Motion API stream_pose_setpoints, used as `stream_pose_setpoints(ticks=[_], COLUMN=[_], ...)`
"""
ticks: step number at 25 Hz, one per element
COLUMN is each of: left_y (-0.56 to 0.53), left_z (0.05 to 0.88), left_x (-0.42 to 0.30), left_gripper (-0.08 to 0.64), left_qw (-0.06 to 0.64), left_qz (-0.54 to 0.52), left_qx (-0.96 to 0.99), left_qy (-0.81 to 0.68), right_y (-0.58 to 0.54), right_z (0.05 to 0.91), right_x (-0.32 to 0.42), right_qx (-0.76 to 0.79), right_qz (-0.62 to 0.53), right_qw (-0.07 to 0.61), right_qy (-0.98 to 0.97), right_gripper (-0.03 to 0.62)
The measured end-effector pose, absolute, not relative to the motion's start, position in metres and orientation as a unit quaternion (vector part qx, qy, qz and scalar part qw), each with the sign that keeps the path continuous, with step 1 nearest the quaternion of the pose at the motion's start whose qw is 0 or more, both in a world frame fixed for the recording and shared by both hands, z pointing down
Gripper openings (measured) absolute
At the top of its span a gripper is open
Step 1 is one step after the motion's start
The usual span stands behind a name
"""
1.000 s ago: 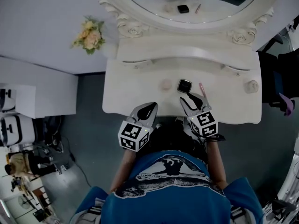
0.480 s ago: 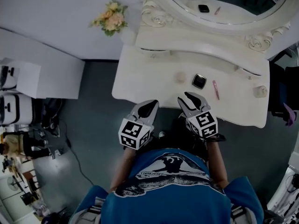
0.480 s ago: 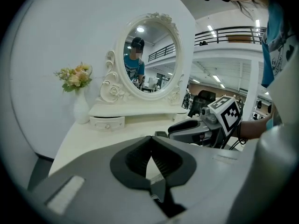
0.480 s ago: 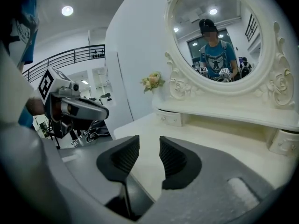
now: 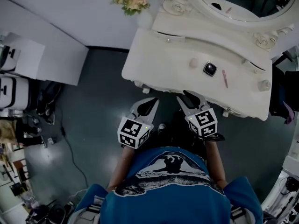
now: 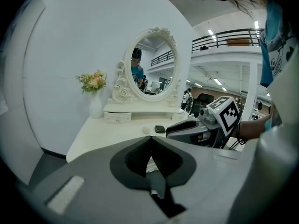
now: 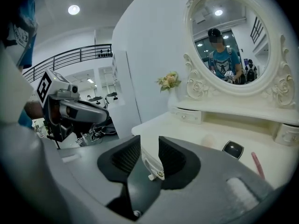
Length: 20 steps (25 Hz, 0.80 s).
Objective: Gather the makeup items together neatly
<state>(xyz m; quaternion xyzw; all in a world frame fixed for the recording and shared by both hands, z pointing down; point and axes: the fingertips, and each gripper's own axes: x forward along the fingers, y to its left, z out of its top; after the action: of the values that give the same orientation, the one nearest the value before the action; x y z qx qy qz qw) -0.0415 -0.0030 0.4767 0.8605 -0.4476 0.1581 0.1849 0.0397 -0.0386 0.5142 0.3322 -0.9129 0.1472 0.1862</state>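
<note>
Head view, vanity table (image 5: 154, 55): white, at upper right, below an oval mirror (image 5: 243, 3). It bears all the makeup, so the work is to be done there.
Head view, makeup items: a pale round item (image 5: 193, 63), a black compact (image 5: 210, 69) and a pink pencil (image 5: 224, 78) lie in a loose row near the table's middle, close together but apart. A small jar (image 5: 265, 84) sits well apart at the right end. Nothing is gathered yet.
Head view, left gripper (image 5: 152, 101) and right gripper (image 5: 186, 96): side by side over the dark floor, short of the table's front edge, both aimed toward the items. Probably a ready stance before reaching, with nothing carried.
Left gripper view, jaws: the tips are pressed together with nothing between them, so the tool is closed and empty, presumably because this hand has no item to take yet. The compact (image 6: 160, 129) and round item (image 6: 146, 130) lie ahead on the tabletop, out of reach.
Right gripper view, jaws: they stand a little apart and have just been narrowing slightly. Only the table's edge shows through the gap, so nothing is gripped. Such a gap would suit a slim thing like the pencil (image 7: 257, 164), which lies beside the compact (image 7: 232, 149), ahead and to the right.
Judged step: approach. The jar looks the farthest to bring in.
</note>
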Motion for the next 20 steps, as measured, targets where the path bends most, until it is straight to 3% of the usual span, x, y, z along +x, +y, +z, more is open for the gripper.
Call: stream_pose_setpoints(ticks=[20], left_y=[0.109], left_z=[0.481], left_x=[-0.050], left_gripper=[0.012], left_qw=[0.181], left_qz=[0.119], left_qx=[0.884], left_qy=[-0.415], right_y=[0.067], right_z=[0.498], right_x=[0.020], right_qx=[0.382], right_qz=[0.116], right_qw=[0.162], right_qy=[-0.902], right_gripper=[0.003])
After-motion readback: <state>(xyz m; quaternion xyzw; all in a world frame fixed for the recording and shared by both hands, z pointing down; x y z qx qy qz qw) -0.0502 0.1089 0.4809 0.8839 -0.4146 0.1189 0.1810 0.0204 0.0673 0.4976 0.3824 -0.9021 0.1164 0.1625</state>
